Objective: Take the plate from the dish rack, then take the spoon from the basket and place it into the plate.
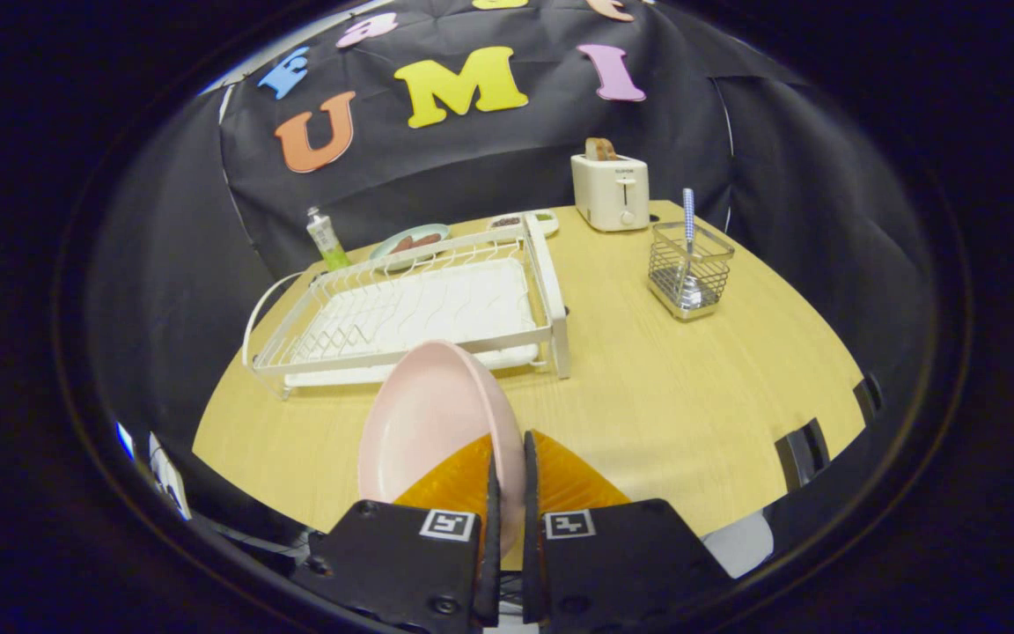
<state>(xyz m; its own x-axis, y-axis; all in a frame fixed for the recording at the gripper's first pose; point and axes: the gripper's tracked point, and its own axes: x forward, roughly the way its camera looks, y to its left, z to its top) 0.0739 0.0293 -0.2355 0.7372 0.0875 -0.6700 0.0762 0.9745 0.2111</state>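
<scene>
My gripper (508, 453) is shut on the rim of a pale pink plate (426, 414), which stands on edge between the fingers, lifted above the wooden table (665, 405). Beyond the plate lies the white wire dish rack (410, 308), with no dishes in it. Further ahead and to the right of the fingers stands a small wire basket (689, 269) with a spoon (688, 233) upright in it, its blue patterned handle sticking up above the rim.
A cream toaster (610, 189) with a slice of bread stands at the table's far edge. Behind the rack are a small tube (326, 238), a plate with food (410, 239) and a small tray of food (520, 220). Black clips (802, 453) sit on the table's right edge.
</scene>
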